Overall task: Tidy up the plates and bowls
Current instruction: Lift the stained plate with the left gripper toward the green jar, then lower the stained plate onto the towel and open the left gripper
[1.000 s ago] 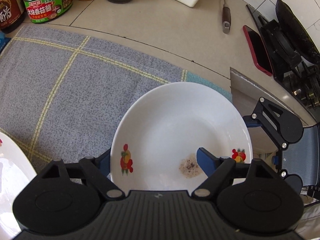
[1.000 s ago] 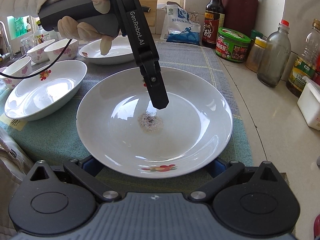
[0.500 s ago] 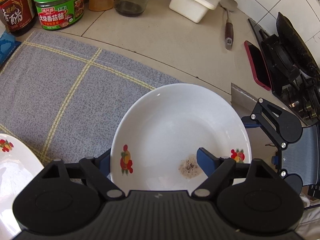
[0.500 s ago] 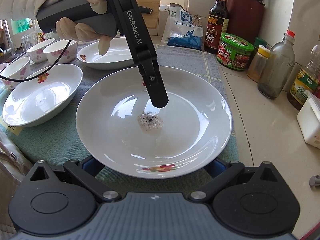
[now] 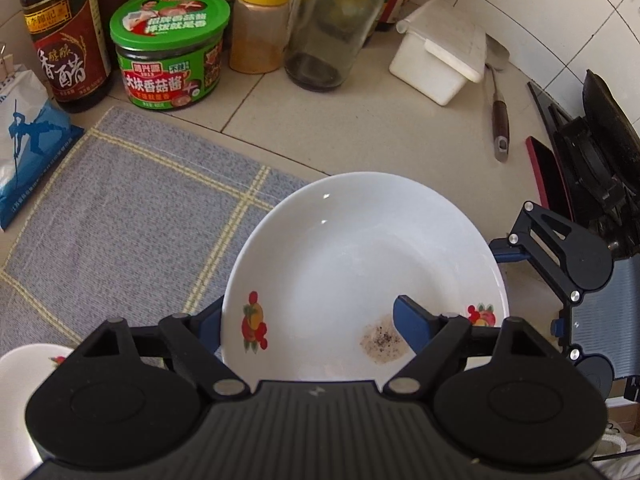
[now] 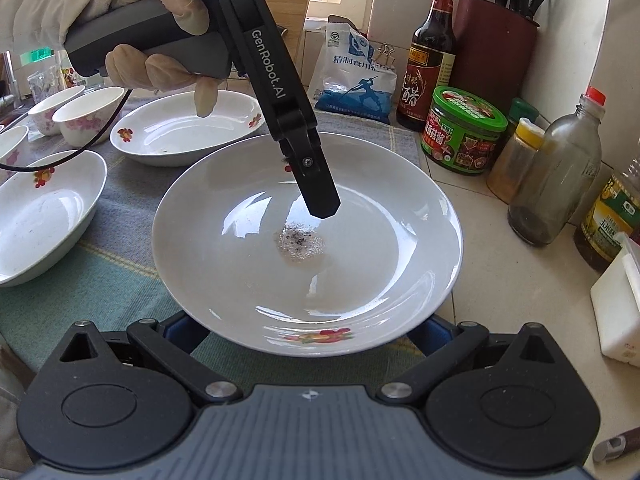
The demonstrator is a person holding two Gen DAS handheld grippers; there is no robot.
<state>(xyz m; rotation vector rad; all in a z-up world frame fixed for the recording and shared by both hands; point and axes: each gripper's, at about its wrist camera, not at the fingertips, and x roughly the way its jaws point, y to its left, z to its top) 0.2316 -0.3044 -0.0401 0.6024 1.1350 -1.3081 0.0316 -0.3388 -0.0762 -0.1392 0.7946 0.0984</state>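
While your left gripper clamps the plate with one finger inside the well and the other under the rim at 9 o'clock, the plate sits tilted in the left view, partly over the cloth and partly over the tiled surface. A speckled patch of residue lies in its middle, with fruit prints on the rim. Your right gripper reaches in from the plate's 6 o'clock edge; its blue fingers spread wide on either side below the rim, and you cannot tell from these views whether they touch it. From the right view, your gloved left hand holds the handle above the plate's 11 o'clock side. Just beyond, at 11 o'clock, rests a second dish; a third dish lies at 9 o'clock, with small bowls further back. At 1 to 2 o'clock stand a vinegar bottle, a green jar, a spice shaker and a glass bottle. A salt bag leans at 12 o'clock. A white box sits on the surface further off.
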